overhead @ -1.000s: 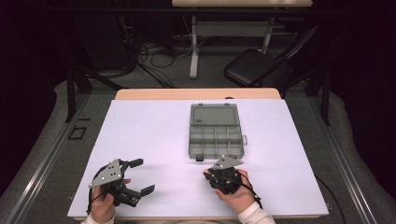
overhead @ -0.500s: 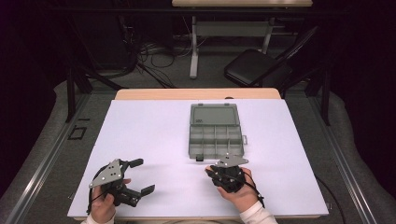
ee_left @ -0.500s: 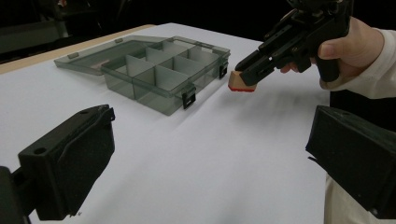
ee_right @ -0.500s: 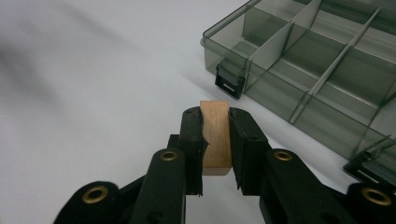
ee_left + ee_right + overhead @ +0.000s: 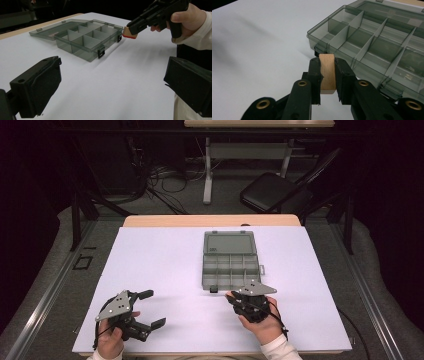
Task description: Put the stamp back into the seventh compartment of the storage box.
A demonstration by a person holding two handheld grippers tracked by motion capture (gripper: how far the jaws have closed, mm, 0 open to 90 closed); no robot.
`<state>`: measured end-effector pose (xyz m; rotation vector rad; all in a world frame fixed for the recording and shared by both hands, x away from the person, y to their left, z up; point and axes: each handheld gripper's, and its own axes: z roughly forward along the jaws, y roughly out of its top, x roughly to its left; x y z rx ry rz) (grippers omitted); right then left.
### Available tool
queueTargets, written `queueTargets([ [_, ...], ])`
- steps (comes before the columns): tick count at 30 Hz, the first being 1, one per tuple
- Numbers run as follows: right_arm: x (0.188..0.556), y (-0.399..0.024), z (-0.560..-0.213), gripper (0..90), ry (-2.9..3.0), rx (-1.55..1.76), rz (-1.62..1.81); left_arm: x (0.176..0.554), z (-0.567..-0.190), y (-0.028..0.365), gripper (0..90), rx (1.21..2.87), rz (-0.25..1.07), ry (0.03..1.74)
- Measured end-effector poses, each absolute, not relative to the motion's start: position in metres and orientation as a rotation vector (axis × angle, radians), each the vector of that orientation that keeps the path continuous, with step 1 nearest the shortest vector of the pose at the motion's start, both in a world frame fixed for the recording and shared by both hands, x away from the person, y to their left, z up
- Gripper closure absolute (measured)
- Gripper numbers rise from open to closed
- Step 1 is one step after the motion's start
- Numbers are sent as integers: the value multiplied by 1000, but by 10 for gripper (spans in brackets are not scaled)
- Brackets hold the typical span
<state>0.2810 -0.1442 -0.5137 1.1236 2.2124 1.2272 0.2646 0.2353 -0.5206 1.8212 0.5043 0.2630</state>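
A grey see-through organiser box [image 5: 231, 270] lies open mid-table, its lid [image 5: 230, 242] folded back and its compartments [image 5: 374, 42] looking bare. My right gripper [image 5: 327, 67] is shut on a small wooden block [image 5: 327, 72] held on edge, just short of the box's near corner latch. From the left gripper view, that block [image 5: 128, 33] shows a red edge and hangs above the table beside the box [image 5: 85, 37]. My left gripper [image 5: 152, 308] rests near the front left, open, with nothing between its jaws [image 5: 112, 85].
A white sheet [image 5: 165, 265] covers the table, with a wooden edge [image 5: 210, 220] showing at the far side. Beyond the table stand a black chair [image 5: 272, 190], a desk frame and floor cables.
My right gripper has drifted slightly right with the block, still close to the box's near edge. The left gripper has stayed put.
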Motion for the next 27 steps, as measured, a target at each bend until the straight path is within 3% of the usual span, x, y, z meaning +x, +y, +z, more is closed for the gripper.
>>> queueTargets([
  [27, 284, -168, -499, 764, 2099, 1169, 1253, 264, -520, 235, 8, 1822, 264, 499],
])
